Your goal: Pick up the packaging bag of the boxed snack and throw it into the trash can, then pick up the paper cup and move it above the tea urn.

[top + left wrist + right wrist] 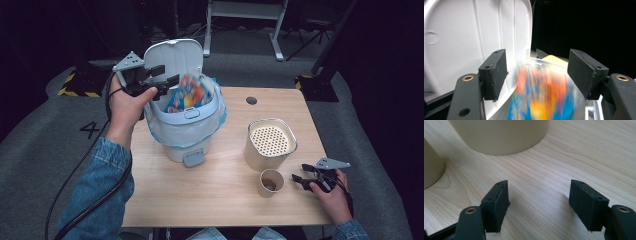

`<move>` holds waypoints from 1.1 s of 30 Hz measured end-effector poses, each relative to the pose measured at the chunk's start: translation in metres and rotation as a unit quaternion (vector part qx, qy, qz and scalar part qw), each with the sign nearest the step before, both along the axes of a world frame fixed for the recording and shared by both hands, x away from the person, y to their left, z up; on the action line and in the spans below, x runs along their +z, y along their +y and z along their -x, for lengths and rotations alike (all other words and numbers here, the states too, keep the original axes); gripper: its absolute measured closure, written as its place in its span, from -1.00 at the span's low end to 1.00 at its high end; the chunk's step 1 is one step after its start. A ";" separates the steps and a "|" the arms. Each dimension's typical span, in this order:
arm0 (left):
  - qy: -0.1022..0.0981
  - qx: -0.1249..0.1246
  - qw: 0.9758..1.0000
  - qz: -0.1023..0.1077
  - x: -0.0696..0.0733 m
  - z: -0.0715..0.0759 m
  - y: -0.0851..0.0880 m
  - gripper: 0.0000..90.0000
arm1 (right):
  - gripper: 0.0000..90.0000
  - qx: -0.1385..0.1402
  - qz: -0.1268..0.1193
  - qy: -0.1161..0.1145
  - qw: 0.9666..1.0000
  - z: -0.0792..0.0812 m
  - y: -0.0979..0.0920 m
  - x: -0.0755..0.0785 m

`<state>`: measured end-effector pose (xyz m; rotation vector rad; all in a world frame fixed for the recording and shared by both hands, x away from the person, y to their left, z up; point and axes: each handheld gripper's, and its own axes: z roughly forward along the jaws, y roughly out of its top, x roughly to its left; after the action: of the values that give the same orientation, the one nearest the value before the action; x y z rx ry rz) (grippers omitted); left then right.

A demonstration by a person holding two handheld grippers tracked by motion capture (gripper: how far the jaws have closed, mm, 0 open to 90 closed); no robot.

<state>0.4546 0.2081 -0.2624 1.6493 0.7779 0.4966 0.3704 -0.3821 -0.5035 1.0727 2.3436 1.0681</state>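
pale wood table (220, 200) on grey carpet (45, 130), dark room behind.

Raised lid (174, 59) walling the far side of the bin (186, 131), blurred packet (186, 93) seemingly filling its mouth, canister (270, 143) and cup (270, 183) crowding the right, bare bench (200, 197) open at front and centre
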 end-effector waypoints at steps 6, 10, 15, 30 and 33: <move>-0.014 -0.023 0.999 -0.024 -0.001 0.020 0.004 -0.28 | -0.27 0.000 0.001 0.000 1.000 0.000 0.000 0.000; -0.018 -0.041 0.998 -0.034 0.000 0.030 0.006 -0.29 | -0.27 0.000 0.000 0.000 1.000 0.000 0.000 0.000; -0.019 -0.061 0.997 -0.039 0.000 0.042 0.006 -0.31 | -0.27 0.000 0.000 0.000 1.000 0.000 0.000 0.000; -0.004 -0.122 0.991 -0.051 -0.022 0.091 0.004 -0.34 | -0.27 0.000 0.000 0.000 1.000 0.000 0.000 0.000; 0.003 -0.131 0.990 -0.057 -0.031 0.100 0.005 -0.35 | -0.27 0.000 0.000 0.000 1.000 0.000 0.000 0.000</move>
<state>0.3550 0.2129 -0.2933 1.8286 0.5345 0.3554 0.3704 -0.3820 -0.5034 1.0730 2.3444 1.0671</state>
